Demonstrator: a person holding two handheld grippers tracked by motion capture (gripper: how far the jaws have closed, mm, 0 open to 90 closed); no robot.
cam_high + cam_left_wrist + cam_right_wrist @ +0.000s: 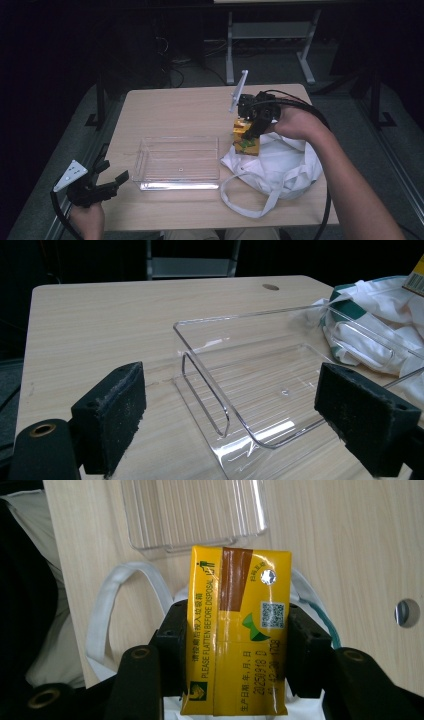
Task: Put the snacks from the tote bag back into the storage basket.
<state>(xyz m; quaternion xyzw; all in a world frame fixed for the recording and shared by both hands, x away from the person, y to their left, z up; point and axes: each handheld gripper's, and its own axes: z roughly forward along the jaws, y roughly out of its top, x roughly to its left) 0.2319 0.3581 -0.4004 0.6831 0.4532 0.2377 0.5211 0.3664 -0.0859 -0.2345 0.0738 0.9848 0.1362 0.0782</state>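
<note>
1. Right gripper (248,131): held above the mouth of the white cloth bag (280,167) at the right of the table, its jaws clamped on a yellow drink carton (246,139). In the right gripper view the carton (237,630) stands between the two pads with its printed top panel facing the camera, squarely seated.

2. Drink carton: clear of the bag, with its lower end just over the bag's opening and touching nothing but the pads. It is just right of the clear plastic tray (145,157), not yet over it.

3. Clear plastic tray: in the middle of the table, empty, its long side running left to right. In the left gripper view the tray (200,372) lies straight ahead, its near end wall with a handle slot facing the jaws.

4. Left gripper (111,176): at the near left corner of the table, beside the tray but apart from it, jaws spread wide and holding nothing.

5. Step in hand (judged): unpacking the bag, with the carton lifted out and in transit toward the tray.

6. Next move (judged): carry the carton left until it is over the tray floor, lower it inside the walls, and only then part the jaws. The carton must pass over the tray's right wall without striking it; the light tray may slide, so the left gripper could steady it.
</note>
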